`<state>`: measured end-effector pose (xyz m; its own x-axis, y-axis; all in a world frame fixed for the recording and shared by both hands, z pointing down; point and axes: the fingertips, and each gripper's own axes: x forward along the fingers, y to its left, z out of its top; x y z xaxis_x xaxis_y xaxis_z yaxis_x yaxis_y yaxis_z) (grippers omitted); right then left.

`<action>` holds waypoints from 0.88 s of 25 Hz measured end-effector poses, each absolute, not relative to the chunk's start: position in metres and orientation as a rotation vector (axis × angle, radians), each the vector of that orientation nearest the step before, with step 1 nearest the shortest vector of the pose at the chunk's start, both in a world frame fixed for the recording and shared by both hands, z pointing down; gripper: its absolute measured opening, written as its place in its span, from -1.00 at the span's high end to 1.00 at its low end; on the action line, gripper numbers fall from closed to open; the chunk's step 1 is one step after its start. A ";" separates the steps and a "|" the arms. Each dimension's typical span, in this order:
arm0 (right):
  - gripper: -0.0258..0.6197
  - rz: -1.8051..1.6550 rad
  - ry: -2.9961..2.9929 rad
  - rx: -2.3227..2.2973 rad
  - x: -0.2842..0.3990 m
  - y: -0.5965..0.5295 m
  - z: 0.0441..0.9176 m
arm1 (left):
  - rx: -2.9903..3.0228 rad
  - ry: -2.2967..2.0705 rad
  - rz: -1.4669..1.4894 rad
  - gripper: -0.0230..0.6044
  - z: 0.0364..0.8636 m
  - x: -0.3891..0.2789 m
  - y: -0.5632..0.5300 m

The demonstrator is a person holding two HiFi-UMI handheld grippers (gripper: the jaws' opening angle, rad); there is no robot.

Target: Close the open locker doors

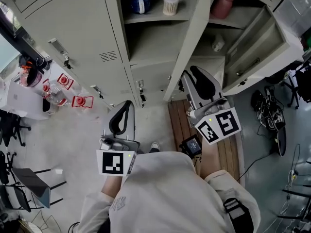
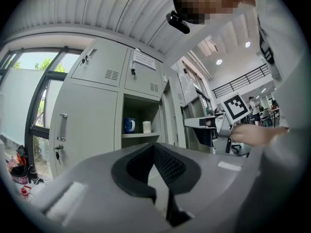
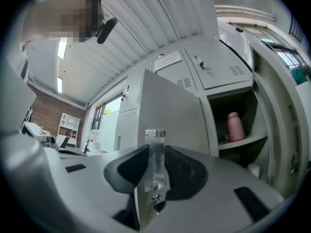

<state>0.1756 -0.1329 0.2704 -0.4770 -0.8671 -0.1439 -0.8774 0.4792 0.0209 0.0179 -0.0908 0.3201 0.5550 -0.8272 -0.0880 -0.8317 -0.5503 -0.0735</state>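
Head view, left to right: my left hand-held gripper (image 1: 127,106) hangs short of the lockers (image 1: 77,28), jaws together and empty. The middle door (image 1: 190,38) stands ajar and the right door (image 1: 257,52) is swung wide. I judge both to be thin sheet steel, light, stiff and free on their hinges, so push at the free edge. My right hand-held gripper (image 1: 191,74) stands half open astride the middle door's handle (image 3: 155,159), pads not pressing.

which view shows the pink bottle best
The right gripper view: the pink bottle stands whole and upright on its shelf in the open locker. The head view sees it steeply from above, near the picture's top edge. The left gripper view does not show it.
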 end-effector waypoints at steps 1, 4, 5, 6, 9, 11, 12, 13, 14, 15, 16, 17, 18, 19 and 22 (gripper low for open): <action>0.70 0.138 2.611 -1.526 0.170 -0.136 0.271 | -2.679 1.441 0.062 0.90 0.320 0.014 -0.092; 0.70 0.133 2.627 -1.485 0.154 -0.146 0.270 | -2.668 1.478 0.032 0.90 0.321 0.000 -0.096; 0.70 0.130 2.631 -1.473 0.149 -0.150 0.269 | -2.652 1.483 0.034 0.90 0.320 -0.005 -0.098; 0.70 0.126 2.635 -1.459 0.144 -0.153 0.269 | -2.636 1.487 0.038 0.91 0.318 -0.010 -0.100; 0.70 0.106 2.646 -1.409 0.130 -0.164 0.270 | -2.609 1.501 0.048 0.90 0.312 -0.024 -0.105; 0.70 0.099 2.653 -1.383 0.121 -0.172 0.270 | -2.600 1.507 0.058 0.90 0.309 -0.031 -0.108; 0.70 0.099 2.657 -1.375 0.117 -0.176 0.270 | -2.591 1.517 0.056 0.90 0.309 -0.035 -0.110; 0.70 0.100 2.662 -1.368 0.112 -0.180 0.270 | -2.580 1.528 0.056 0.90 0.309 -0.039 -0.111; 0.70 0.101 2.666 -1.360 0.109 -0.184 0.270 | -2.567 1.535 0.066 0.90 0.308 -0.043 -0.112; 0.70 0.100 2.671 -1.351 0.105 -0.188 0.271 | -2.558 1.539 0.076 0.90 0.306 -0.046 -0.113; 0.70 0.096 2.675 -1.340 0.102 -0.192 0.271 | -2.555 1.548 0.071 0.90 0.307 -0.049 -0.114; 0.71 0.090 2.680 -1.328 0.099 -0.196 0.272 | -2.554 1.562 0.055 0.90 0.309 -0.053 -0.115; 0.70 0.083 2.686 -1.317 0.095 -0.200 0.272 | -2.550 1.579 0.039 0.90 0.310 -0.057 -0.116; 0.71 0.076 2.691 -1.306 0.092 -0.204 0.273 | -2.543 1.595 0.026 0.90 0.311 -0.061 -0.117; 0.70 0.052 2.706 -1.273 0.084 -0.216 0.276 | -2.531 1.620 0.020 0.90 0.310 -0.069 -0.121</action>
<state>0.0843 -0.2160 0.2763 -0.6283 -0.7632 -0.1510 -0.7685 0.6391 -0.0325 -0.0687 -0.1211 0.3100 0.4214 -0.9029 -0.0846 -0.9047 -0.4121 -0.1080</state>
